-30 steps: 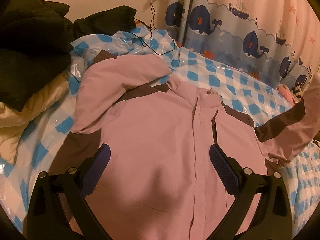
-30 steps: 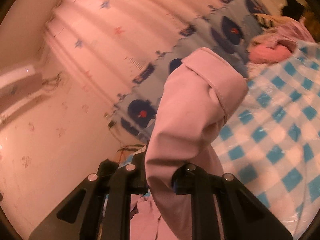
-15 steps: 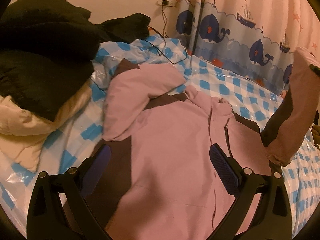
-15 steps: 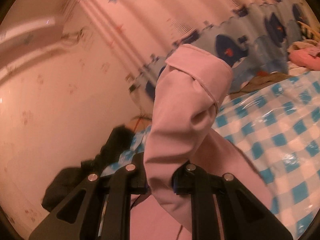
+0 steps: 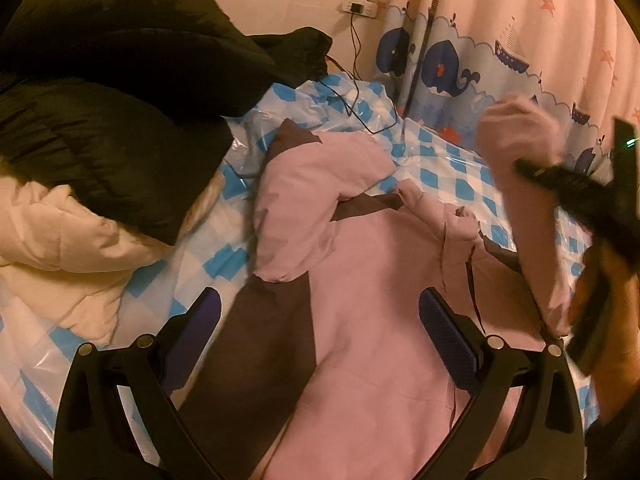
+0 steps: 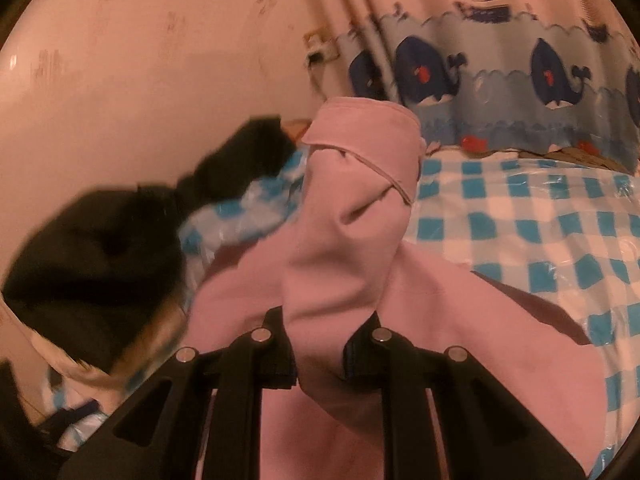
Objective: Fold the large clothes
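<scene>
A home bedroom: a bed (image 5: 448, 168) under a blue-checked cover, a whale-print curtain (image 5: 460, 68) at far right, a wall socket (image 5: 362, 2), dark coats (image 5: 100, 112) piled left.

The left gripper (image 5: 320, 320) hangs with its jaws spread wide, blue pads facing each other and nothing between them, pointing forward and downward. The right gripper (image 6: 320, 360) has its jaws pinched tight on a bunched pink sleeve (image 6: 352, 240) that stands up between the fingers. From the left wrist view, the right gripper (image 5: 576, 188) appears blurred at the right edge, raised, with a hand (image 5: 612, 320) behind it.
</scene>
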